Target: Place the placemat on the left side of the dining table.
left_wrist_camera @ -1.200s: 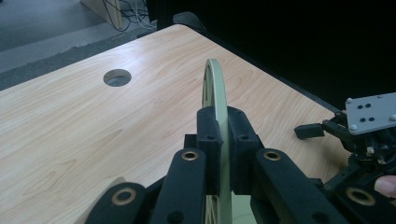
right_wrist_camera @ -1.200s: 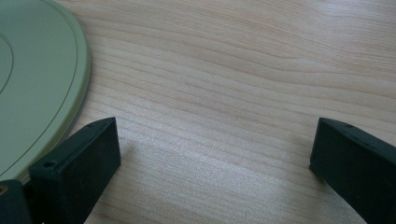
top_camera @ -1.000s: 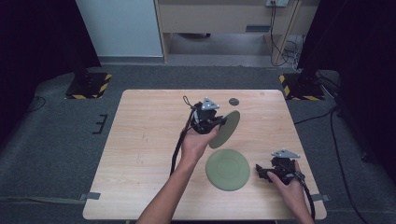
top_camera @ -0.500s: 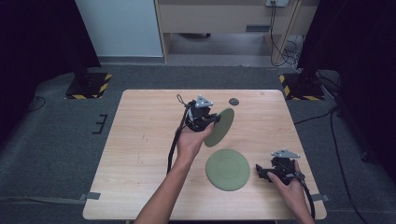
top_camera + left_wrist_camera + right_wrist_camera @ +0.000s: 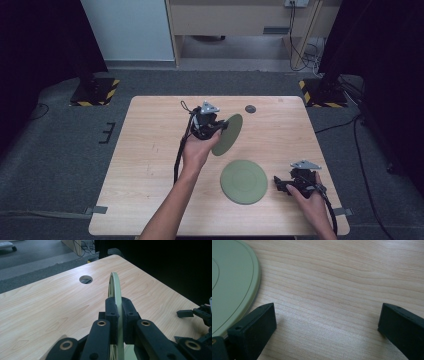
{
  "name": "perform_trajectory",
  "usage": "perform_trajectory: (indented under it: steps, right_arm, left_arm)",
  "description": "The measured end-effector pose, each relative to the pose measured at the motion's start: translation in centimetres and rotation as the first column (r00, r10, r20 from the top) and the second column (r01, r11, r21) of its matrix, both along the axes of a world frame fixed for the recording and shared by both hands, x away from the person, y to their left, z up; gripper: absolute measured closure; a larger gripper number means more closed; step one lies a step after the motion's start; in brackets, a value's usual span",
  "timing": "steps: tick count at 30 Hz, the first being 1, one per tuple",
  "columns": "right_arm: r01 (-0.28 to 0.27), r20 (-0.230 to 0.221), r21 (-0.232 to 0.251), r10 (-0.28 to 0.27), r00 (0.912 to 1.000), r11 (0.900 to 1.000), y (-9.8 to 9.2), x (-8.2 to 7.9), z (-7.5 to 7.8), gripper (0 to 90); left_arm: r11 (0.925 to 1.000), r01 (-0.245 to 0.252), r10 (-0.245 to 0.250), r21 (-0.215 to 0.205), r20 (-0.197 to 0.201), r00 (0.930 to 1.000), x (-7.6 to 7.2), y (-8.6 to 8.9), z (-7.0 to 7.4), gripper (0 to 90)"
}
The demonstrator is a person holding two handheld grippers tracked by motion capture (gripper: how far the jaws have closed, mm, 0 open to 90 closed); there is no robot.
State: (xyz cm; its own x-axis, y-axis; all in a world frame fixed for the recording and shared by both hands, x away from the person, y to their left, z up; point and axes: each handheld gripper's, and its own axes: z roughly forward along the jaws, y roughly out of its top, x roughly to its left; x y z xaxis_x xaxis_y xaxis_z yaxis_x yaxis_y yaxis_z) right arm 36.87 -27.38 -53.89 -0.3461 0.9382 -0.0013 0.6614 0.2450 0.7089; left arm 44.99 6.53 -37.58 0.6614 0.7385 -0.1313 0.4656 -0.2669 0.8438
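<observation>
My left gripper (image 5: 218, 126) is shut on the rim of a green plate (image 5: 228, 134), which it holds on edge above the middle of the table. Seen along the jaws, the plate (image 5: 115, 290) stands upright and thin between the two black pads of the left gripper (image 5: 117, 312). A second green plate (image 5: 243, 181) lies flat on the table near the front. My right gripper (image 5: 278, 184) rests on the wood just right of that flat plate, open, with bare wood between its jaws. The flat plate's rim (image 5: 237, 285) shows at the left of my right gripper (image 5: 327, 322).
The wooden table (image 5: 150, 150) has a small round cable hole (image 5: 250, 109) near its far edge, also seen as the hole (image 5: 85, 279) beyond the held plate. Dark floor surrounds the table, with stand bases at both far corners.
My left hand has carried the upright plate a little to the left and farther from me. The right gripper and the flat plate have stayed where they were.
</observation>
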Motion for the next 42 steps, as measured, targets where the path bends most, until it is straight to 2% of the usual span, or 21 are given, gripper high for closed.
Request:
perform_trajectory:
  steps: [27,42]
  right_arm:
    - [0.000,0.000,0.000,0.000,1.0000,1.000,0.0,0.0,0.0,1.9]
    - [0.000,0.000,0.000,0.000,1.0000,1.000,0.0,0.0,0.0,1.9]
  left_arm:
    - [0.9977,-0.067,0.067,0.005,0.010,0.9977,0.1,3.3,0.0,85.3]
    - [0.9938,-0.111,0.111,0.003,0.003,0.9938,0.1,5.8,-0.6,85.3]
